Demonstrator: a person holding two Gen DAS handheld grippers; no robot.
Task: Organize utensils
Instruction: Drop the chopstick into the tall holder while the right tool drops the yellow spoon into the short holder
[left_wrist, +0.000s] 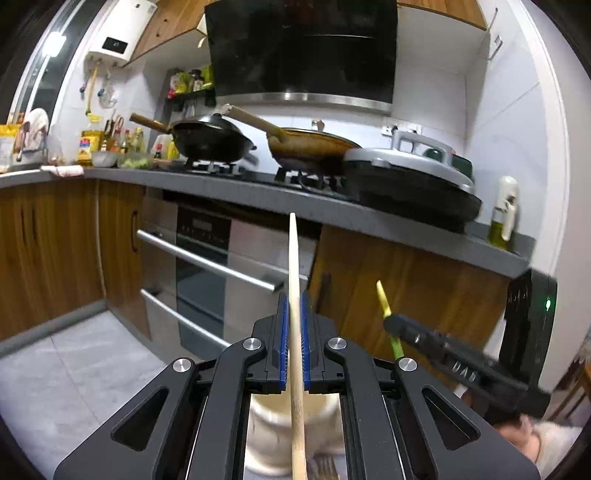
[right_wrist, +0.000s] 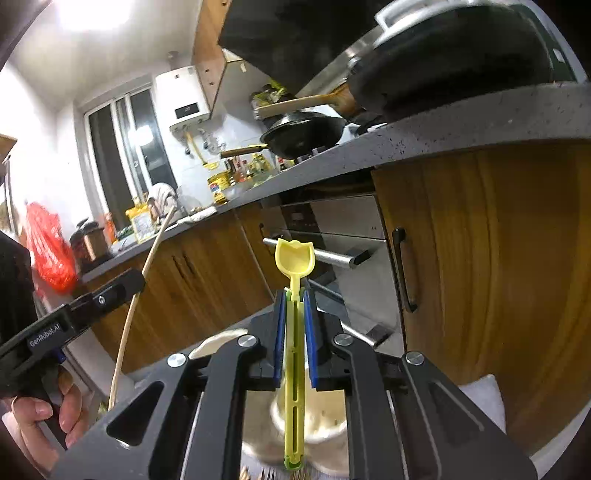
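Pale tan wooden stick (left_wrist: 297, 295) sits between blue pads (left_wrist: 283, 341) on a black gripper (left_wrist: 294, 306). Other one's got a yellow spoon (right_wrist: 294, 258) with a green-yellow handle. Cabinets (right_wrist: 480, 258) are brown woodgrain, counter (left_wrist: 332, 210) speckled grey.

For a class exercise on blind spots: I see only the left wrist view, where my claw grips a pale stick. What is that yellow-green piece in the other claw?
Observer: A yellow spoon with a tulip-shaped bowl, clamped by its handle in the right claw.
Operator: Which way does the bowl point?
Observer: Up and away from the claw, towards the oven handle.
Operator: Anything below that claw?
Observer: A pale holder, blurred, sits right under it; the spoon's handle end hangs over it.
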